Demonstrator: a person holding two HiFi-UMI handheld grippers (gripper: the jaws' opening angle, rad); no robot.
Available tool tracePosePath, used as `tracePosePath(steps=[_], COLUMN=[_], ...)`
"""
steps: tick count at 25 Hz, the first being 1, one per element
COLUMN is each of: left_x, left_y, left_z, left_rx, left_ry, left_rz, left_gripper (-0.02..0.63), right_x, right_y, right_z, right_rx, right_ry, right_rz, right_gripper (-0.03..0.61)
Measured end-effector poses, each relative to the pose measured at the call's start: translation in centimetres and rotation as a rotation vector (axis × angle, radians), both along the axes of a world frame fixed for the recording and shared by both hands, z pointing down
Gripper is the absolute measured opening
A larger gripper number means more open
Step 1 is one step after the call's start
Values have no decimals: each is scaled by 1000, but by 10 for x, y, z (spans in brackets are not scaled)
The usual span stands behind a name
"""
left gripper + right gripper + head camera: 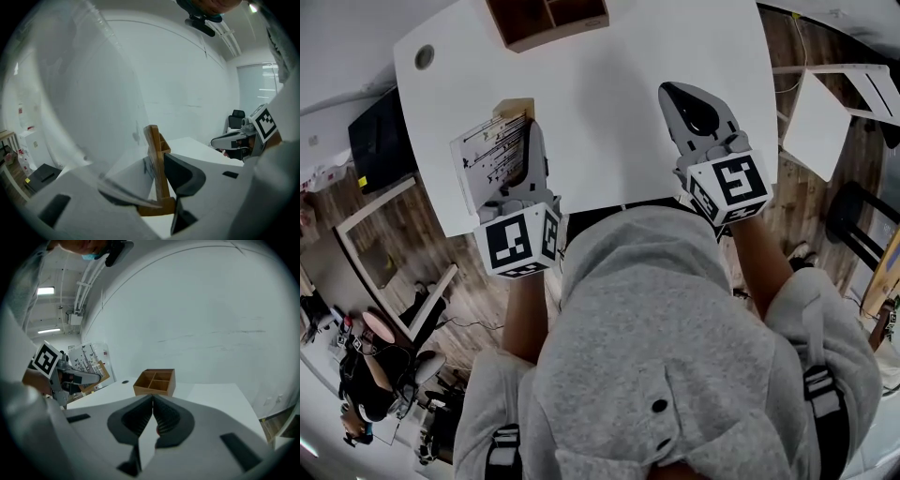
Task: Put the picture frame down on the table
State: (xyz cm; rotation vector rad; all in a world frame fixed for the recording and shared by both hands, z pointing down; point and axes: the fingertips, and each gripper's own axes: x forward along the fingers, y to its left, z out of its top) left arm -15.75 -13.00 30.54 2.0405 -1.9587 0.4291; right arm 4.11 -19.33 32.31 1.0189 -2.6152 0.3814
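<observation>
Left gripper view: the left gripper [161,187] clamps the picture frame [155,157] by its wooden edge, over the table [609,122]. The right gripper [152,416] is closed, empty. The frame looks light, stiff, fragile-fronted; hold the wood.

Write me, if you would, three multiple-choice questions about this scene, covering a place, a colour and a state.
1. The right gripper is: A. shut and empty; B. wide open; C. holding a cup.
2. The tabletop is: A. black; B. white; C. green.
3. The picture frame is: A. flat on the tabletop; B. clamped in the left gripper; C. on the floor.
Answers: 1 A, its jaws meet on nothing; 2 B, plainly white in the head view; 3 B, the jaws press its wooden edge.
</observation>
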Motion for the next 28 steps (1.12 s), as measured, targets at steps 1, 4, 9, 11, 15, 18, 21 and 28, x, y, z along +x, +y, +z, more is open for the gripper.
tracePosePath(steps=[1, 4, 9, 11, 15, 18, 21, 28], left_x=[-5, -16, -23, -27, -35, -33, -33, -41], left_y=[-1, -4, -10, -14, -19, -23, -27, -33], left_z=[4, 14, 33, 37, 48, 60, 79, 105], left_rx=[-5, -15, -30, -35, -53, -69, -93, -134], left_ry=[0, 1, 6, 9, 17, 23, 26, 29], left_rz=[-4, -14, -26, -29, -37, -35, -30, -35], left_gripper=[190, 190, 190, 190, 190, 190, 190, 190], right_x=[-3, -8, -8, -11, -17, -17, -19, -28], right_y=[-1, -4, -8, -10, -16, -20, -25, -28], right_z=[2, 9, 20, 24, 32, 40, 56, 76], right_rx=[-1, -6, -8, -12, -26, -36, -59, -103], right_ry=[-2, -7, -3, 2, 7, 8, 6, 1], right_rz=[1, 2, -4, -3, 7, 7, 17, 23], right_gripper=[26, 26, 26, 26, 26, 26, 26, 26])
